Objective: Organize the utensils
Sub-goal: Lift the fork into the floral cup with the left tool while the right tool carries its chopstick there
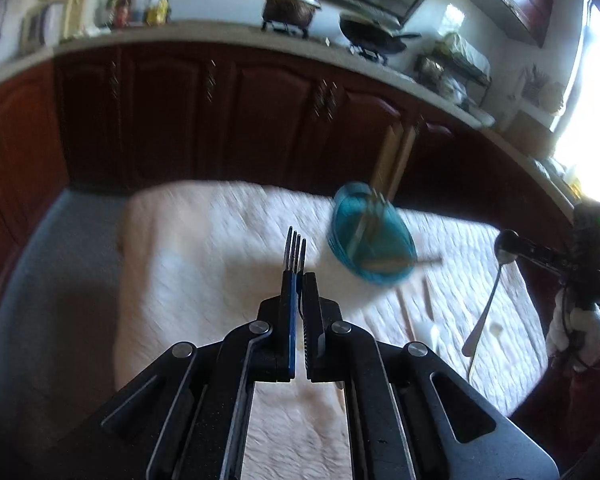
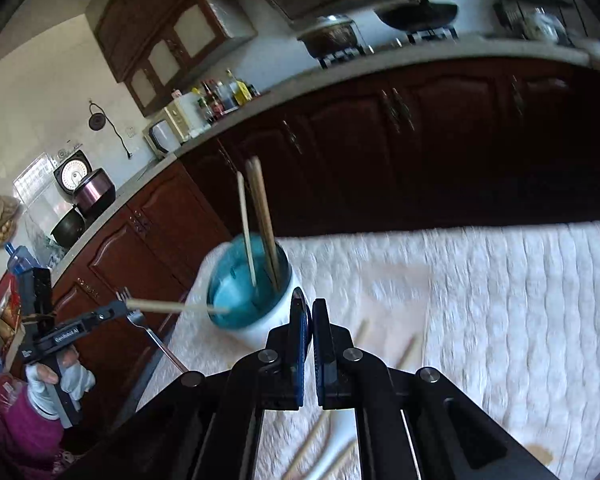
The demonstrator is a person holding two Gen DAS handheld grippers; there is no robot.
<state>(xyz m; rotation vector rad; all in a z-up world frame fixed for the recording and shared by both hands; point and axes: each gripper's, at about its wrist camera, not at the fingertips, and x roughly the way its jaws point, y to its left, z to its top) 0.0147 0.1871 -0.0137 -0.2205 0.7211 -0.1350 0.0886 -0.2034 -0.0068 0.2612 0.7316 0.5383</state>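
My left gripper [image 1: 300, 280] is shut on a metal fork [image 1: 295, 250] whose tines stick out past the fingertips, above the white cloth. To the right stands a white cup with a blue inside [image 1: 374, 240], holding several chopsticks [image 2: 262, 216]. One chopstick [image 2: 168, 306] lies across the cup [image 2: 248, 296] rim and points left. My right gripper [image 2: 308, 308] is shut on a spoon [image 1: 486, 304], pinched at its bowl, with the handle hanging down. The left gripper [image 2: 118, 310] and its fork [image 2: 144, 326] show left of the cup.
A quilted white cloth [image 1: 204, 264] covers the table, and loose chopsticks [image 2: 408, 350] lie on it near the cup. Dark wooden cabinets [image 1: 260, 112] and a counter with pots run behind. Gloved hands [image 2: 56, 380] hold the grippers.
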